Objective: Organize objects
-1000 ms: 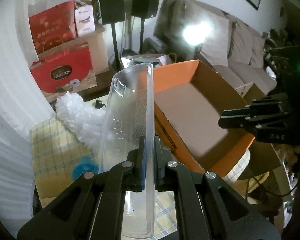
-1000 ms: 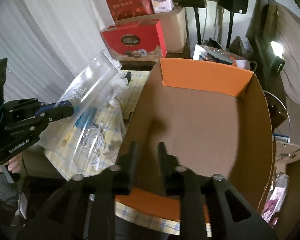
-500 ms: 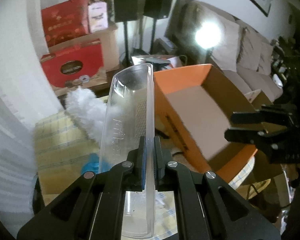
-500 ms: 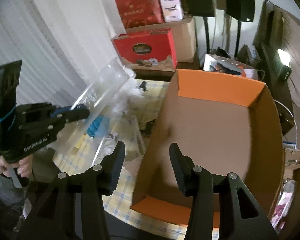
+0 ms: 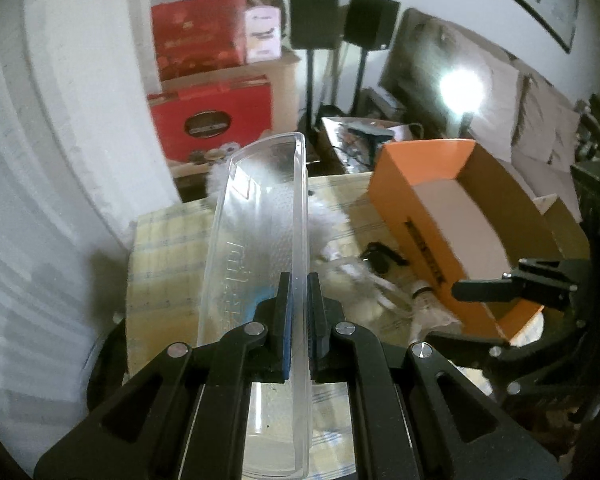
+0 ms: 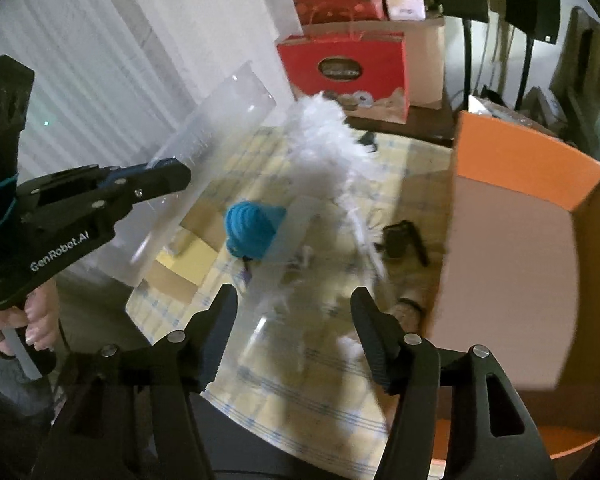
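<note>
My left gripper point(image 5: 298, 284) is shut on the rim of a long clear plastic tray point(image 5: 260, 216), held up over the table's left side; the same tray point(image 6: 216, 120) shows in the right wrist view with the left gripper point(image 6: 176, 174) clamped on its edge. My right gripper point(image 6: 292, 300) is open wide above the table's near edge, nothing between its fingers. Ahead of it lie a white feather duster point(image 6: 332, 136) with a blue handle end point(image 6: 252, 228), a small black object point(image 6: 400, 238) and clear plastic wrapping. The orange cardboard box point(image 6: 520, 240) stands empty at the right.
The table carries a yellow checked cloth point(image 6: 236, 160). Red gift boxes point(image 5: 212, 120) and a brown carton stand beyond it, with two black speakers on stands point(image 5: 312, 16). A sofa with a bright lamp point(image 5: 460, 88) is at the back right. A hand point(image 6: 32, 320) holds the left gripper's handle.
The right gripper opened wide and pulled back left out of the box to above the table's near edge. The left gripper, still clamped on the tray, drew back from the box.
</note>
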`<state>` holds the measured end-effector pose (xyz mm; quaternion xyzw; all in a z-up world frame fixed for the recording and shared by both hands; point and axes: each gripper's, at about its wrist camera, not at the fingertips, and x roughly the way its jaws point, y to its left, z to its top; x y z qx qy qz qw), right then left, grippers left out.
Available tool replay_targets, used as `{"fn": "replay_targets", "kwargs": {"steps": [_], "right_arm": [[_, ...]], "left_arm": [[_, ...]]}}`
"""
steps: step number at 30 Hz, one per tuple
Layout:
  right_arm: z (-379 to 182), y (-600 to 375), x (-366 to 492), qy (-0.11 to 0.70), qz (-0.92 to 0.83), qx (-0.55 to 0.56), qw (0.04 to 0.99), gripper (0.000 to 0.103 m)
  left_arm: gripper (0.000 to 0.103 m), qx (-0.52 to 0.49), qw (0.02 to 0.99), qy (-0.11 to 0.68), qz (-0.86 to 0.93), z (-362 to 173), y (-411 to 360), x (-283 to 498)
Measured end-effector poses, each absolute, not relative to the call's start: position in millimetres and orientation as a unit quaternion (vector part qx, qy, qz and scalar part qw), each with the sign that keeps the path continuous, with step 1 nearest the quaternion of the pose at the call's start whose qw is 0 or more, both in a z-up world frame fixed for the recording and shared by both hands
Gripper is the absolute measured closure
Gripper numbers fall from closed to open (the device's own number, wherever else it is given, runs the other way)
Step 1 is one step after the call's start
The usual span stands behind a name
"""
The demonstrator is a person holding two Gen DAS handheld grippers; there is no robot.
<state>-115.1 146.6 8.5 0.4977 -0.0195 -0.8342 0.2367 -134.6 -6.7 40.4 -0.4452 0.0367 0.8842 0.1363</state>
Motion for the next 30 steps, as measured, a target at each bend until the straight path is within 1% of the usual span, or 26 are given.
{"fn": "replay_targets", "kwargs": {"steps": [7, 9, 13, 20, 25, 27, 30], "right_arm": [[-16, 118, -120, -0.018, -0.825, 0.517, 0.227, 0.035], [-25, 114, -123, -0.026, -0.824, 0.524, 0.215, 0.03], [-42, 111, -128, -0.05, -0.817, 0.538, 0.201, 0.03], [-63, 106, -135, -0.053, -0.814, 0.551, 0.175, 0.028], [-67, 99, -136, -0.033, -0.821, 0.547, 0.164, 0.028], [-67, 95, -135, -0.02, -0.823, 0.543, 0.164, 0.034], [-66, 95, -134, -0.019, -0.822, 0.544, 0.169, 0.039]], "left_arm": [[0.098, -0.453, 0.123, 0.024, 0.883, 31, -32, -133], [0.097, -0.455, 0.121, 0.021, 0.882, 28, -36, -132], [0.097, -0.459, 0.12, 0.016, 0.88, 23, -39, -132], [0.098, -0.466, 0.126, 0.006, 0.876, 12, -37, -133], [0.097, -0.47, 0.128, 0.001, 0.873, 7, -35, -132], [0.097, -0.471, 0.129, 0.0, 0.873, 5, -35, -131], [0.097, -0.472, 0.13, -0.002, 0.872, 4, -35, -129]]}}
